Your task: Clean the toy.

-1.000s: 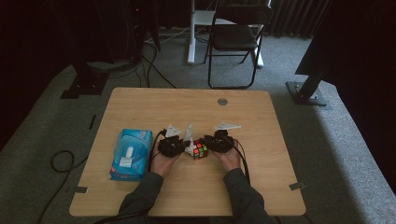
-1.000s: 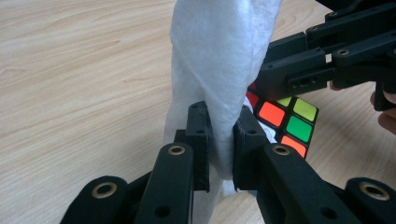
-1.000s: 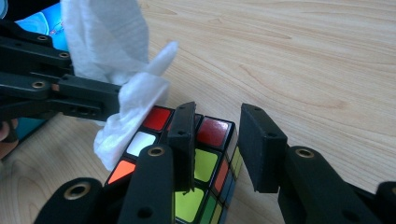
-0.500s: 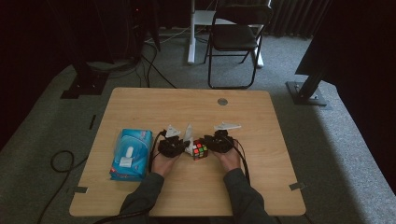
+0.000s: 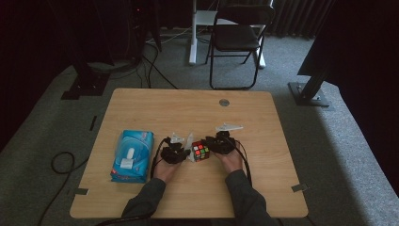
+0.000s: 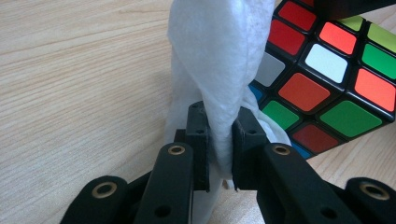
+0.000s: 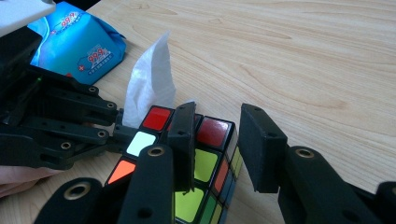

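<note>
A colour cube [image 5: 201, 150] sits near the middle of the wooden table [image 5: 141, 103], between my two grippers. My left gripper [image 6: 220, 140] is shut on a white wipe [image 6: 219, 56] that stands up from its jaws, right against the cube [image 6: 327, 84]. In the high view the left gripper [image 5: 175, 153] is just left of the wipe [image 5: 189, 140]. My right gripper [image 7: 219, 140] has its jaws a little apart at the cube [image 7: 205, 163]. One jaw lies over the top face and the other stands off the right side. From above, the right gripper [image 5: 220, 143] touches the cube's right side.
A blue pack of wet wipes [image 5: 132, 155] lies at the table's left, also seen as the pack [image 7: 77, 42] behind the other gripper. A round grey cap [image 5: 224, 102] sits in the table's far side. A folding chair [image 5: 237, 35] stands beyond the table.
</note>
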{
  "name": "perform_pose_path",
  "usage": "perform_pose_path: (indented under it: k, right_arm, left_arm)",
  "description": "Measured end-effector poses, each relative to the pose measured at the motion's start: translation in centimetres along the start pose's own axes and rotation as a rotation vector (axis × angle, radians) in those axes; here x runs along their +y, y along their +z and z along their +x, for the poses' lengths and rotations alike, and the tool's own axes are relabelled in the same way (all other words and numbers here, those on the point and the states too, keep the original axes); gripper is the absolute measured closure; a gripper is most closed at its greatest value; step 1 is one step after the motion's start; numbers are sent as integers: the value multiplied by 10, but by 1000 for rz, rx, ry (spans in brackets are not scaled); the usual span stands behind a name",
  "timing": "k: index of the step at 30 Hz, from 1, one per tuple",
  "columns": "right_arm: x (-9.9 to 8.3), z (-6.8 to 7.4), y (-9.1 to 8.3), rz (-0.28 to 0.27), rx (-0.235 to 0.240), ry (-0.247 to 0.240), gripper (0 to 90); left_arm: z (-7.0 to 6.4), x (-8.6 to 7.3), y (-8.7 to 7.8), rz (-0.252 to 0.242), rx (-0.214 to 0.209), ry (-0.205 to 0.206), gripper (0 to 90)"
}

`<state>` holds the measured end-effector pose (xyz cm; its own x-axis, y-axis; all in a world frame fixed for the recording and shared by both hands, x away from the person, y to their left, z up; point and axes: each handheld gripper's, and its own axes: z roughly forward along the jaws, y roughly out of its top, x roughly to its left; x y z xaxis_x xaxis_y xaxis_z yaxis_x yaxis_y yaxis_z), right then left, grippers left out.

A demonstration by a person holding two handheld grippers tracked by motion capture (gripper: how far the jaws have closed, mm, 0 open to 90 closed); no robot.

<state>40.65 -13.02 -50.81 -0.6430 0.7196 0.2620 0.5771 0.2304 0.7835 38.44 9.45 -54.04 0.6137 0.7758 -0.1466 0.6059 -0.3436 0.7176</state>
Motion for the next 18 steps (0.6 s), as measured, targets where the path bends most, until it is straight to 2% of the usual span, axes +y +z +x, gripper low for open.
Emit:
perform_pose_path:
  k: [5,11,15,18]
  right_arm:
    - [0,0,0,2,-1,-3,667]
    - [4,0,0,26,-20,-18,606]
    - [8,6,-1,46,-71,-53,600]
    - [8,10,-4,47,-87,-57,597]
  left_arm:
    - [0,0,0,0,3,4,796]
    - [0,0,0,2,9,2,785]
    - [-1,1,0,3,12,-1,780]
    - [-1,1,-2,4,13,1,776]
